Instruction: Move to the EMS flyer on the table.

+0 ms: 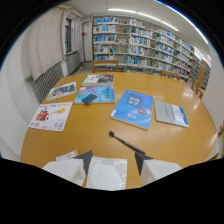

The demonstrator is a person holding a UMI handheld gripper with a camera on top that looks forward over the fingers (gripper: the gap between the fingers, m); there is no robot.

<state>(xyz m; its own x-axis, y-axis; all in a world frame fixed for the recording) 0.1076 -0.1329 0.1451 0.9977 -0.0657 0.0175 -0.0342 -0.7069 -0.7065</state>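
Several printed flyers lie on a round wooden table (pixel 90 131). I cannot read which one carries the EMS name. A large blue booklet (pixel 132 108) lies beyond the fingers, slightly to the right. Right of it is a white and blue leaflet (pixel 171 113). To the left are a white flyer with red and orange pictures (pixel 50 116), a grey and white sheet (pixel 62 91) and a teal flyer (pixel 95 95) with a dark object on it. Another flyer (pixel 98 79) lies farther back. My gripper (pixel 113 160) is open, hovering over the table's near edge and holding nothing.
A black pen (pixel 125 142) lies just ahead of the right finger. A clear sleeve with a white disc (pixel 106 173) rests on the table between the fingers, with white sheets beside it. Chairs and bookshelves (pixel 145 45) stand beyond the table; a radiator (pixel 47 80) lines the left wall.
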